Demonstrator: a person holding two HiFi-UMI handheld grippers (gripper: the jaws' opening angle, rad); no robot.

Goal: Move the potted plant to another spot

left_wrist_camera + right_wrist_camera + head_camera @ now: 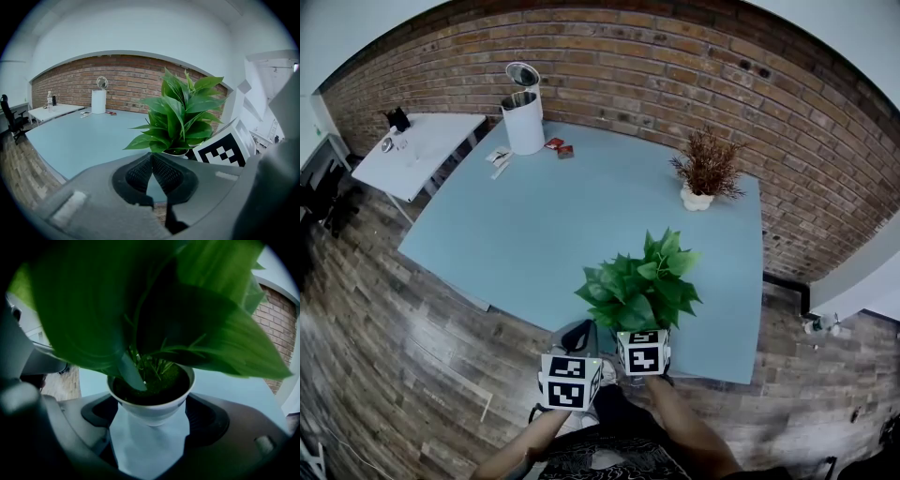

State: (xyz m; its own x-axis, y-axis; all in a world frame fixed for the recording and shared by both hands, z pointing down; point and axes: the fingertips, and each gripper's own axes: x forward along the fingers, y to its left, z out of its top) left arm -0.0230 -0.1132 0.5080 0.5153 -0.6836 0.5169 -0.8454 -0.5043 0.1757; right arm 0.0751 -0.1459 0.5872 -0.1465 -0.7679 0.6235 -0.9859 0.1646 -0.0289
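Head view: a leafy potted plant point(639, 286) at the table's point(534, 234) near edge. Left gripper view: the left gripper point(152, 174) pinched closed, empty. Right gripper view: the right gripper point(151, 417) clasps the white pot point(152, 404) — best kept upright, lifted slowly.

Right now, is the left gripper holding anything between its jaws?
No, the left gripper has its jaws closed together with nothing between them; the green potted plant stands beyond it, outside its grasp.
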